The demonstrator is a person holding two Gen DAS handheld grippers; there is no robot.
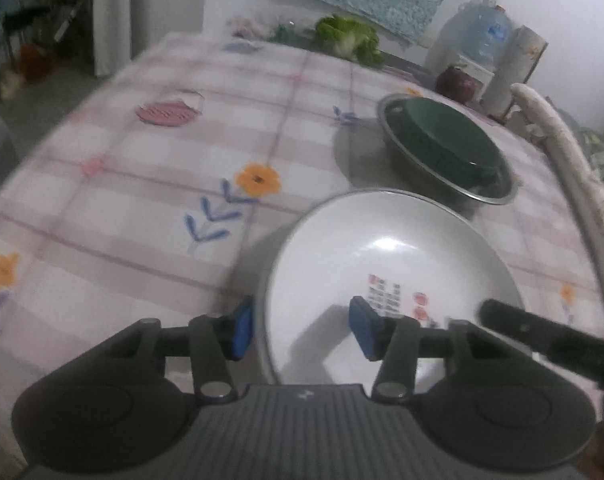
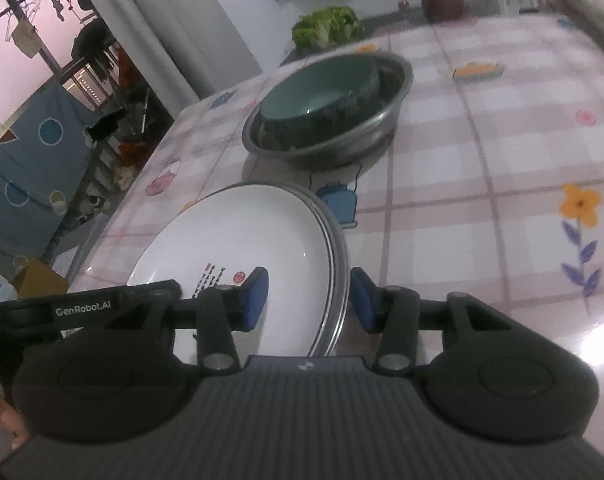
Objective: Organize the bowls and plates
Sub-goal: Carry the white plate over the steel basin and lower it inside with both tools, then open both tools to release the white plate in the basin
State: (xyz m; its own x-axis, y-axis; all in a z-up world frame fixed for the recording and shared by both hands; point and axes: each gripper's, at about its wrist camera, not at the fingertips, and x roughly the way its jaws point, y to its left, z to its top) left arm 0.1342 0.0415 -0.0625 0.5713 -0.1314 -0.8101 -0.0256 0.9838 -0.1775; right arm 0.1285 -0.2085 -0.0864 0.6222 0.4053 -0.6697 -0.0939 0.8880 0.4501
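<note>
The white plate (image 1: 385,264) is straddled at its rim by both gaping tools — left hand-held gripper (image 1: 302,326), right hand-held gripper (image 2: 307,300) — low in frame; the green bowl (image 2: 321,98) is seen above.

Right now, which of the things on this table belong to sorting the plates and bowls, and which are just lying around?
Belongs to the job:
white plate
green bowl
steel basin holding that bowl

Just lying about:
leafy greens
dark red pot
water jug
</note>
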